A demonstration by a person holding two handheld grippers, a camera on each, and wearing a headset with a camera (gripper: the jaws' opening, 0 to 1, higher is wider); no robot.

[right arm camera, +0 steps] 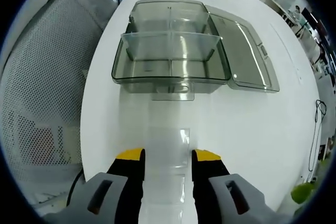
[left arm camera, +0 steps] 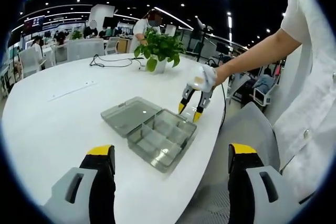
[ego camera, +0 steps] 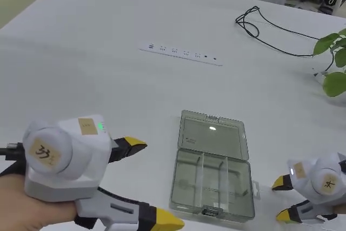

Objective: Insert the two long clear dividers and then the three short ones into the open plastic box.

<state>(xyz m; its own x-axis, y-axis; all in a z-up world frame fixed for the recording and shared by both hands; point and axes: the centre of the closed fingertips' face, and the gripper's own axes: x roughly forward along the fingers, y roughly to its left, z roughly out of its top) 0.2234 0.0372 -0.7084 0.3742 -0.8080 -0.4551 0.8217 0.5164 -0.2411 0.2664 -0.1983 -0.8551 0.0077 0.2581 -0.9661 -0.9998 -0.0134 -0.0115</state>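
Observation:
The open clear plastic box lies near the table's front edge with its lid folded flat behind it. Clear dividers stand inside the box. A short clear divider lies flat against the box's near wall. Another clear divider lies on the table just ahead of my right gripper, whose jaws are open on either side of it. In the head view, my right gripper is right of the box. My left gripper is left of the box, open and holding nothing.
A white power strip and a black cable lie farther back on the white table. A potted plant stands at the right. A grey mesh chair sits beside the table's edge.

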